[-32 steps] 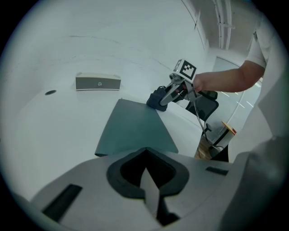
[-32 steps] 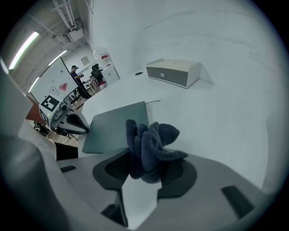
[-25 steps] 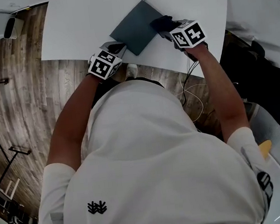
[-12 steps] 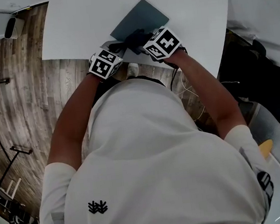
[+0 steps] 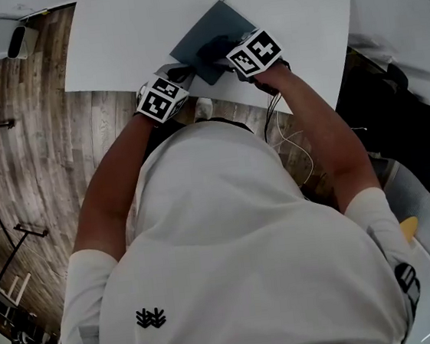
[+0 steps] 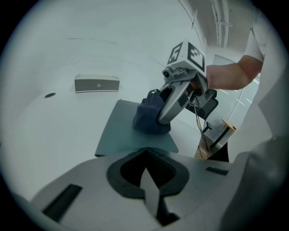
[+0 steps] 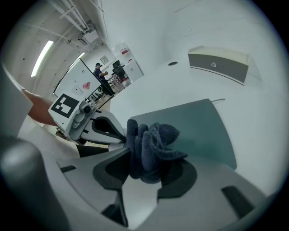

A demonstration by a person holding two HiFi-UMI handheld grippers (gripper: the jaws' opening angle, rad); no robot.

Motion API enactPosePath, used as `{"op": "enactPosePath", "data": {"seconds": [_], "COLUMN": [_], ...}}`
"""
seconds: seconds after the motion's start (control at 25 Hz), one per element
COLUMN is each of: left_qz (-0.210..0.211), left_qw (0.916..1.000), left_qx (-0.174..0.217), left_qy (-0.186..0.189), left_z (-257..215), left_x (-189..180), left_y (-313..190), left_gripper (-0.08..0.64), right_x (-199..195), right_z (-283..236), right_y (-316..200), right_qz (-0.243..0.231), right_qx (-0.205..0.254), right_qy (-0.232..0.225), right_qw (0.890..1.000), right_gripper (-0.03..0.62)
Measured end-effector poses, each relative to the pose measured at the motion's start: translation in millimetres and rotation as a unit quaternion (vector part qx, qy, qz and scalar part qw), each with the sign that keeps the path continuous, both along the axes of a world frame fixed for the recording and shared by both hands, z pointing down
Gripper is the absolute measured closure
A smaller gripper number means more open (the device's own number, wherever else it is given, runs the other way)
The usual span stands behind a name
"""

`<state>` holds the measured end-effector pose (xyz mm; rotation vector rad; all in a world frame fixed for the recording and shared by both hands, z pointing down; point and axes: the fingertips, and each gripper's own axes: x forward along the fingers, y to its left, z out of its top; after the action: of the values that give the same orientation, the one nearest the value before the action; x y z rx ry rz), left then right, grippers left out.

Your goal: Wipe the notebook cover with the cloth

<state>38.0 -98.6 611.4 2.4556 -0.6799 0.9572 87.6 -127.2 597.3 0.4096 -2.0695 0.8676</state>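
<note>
Notebook (image 5: 211,30), teal-grey cover, flat and closed on the white counter (image 5: 129,30), set at a slant to the counter's near edge; dark blue cloth (image 7: 152,145) bunched on the cover, near the corner closest to the person; right tongs (image 7: 149,168) clamped on that cloth, folds bulging out between the jaws, the wad pressed down onto the cover; left tongs (image 5: 181,74) just beside, at the notebook's near corner, jaws drawn together with no gap; cannot tell whether they pinch the cover or only touch it; the two tongs near each other, their marker cubes side by side above the counter's edge. Farther back on the counter, well apart from the notebook, a flat grey box (image 6: 97,84) and a small dark spot (image 6: 49,95) in the surface. Below the counter's edge, wood-plank floor (image 5: 28,158) and loose cables (image 5: 293,147); to the right tongs' side, a long bright room with a ceiling strip light (image 7: 41,57) and white doors.
</note>
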Motion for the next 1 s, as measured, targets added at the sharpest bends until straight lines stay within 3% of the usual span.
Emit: {"op": "enactPosePath", "data": {"seconds": [0.48,1.0], "left_qz": [0.001,0.009], "left_qw": [1.0000,0.9999], "left_qx": [-0.002,-0.005], "left_qy": [0.007,0.003], "left_z": [-1.0,0.1], "left_x": [1.5,2.6], "left_y": [-1.3,2.4], "left_gripper": [0.554,0.554], "right_x": [52.5,101.8], "right_z": [1.8,0.0], "right_y": [-50.6,-96.5], "right_qz": [0.040,0.051], "right_qx": [0.014,0.074], "right_qy": [0.027,0.112], "right_qw": [0.999,0.990], "right_gripper": [0.433,0.434]}}
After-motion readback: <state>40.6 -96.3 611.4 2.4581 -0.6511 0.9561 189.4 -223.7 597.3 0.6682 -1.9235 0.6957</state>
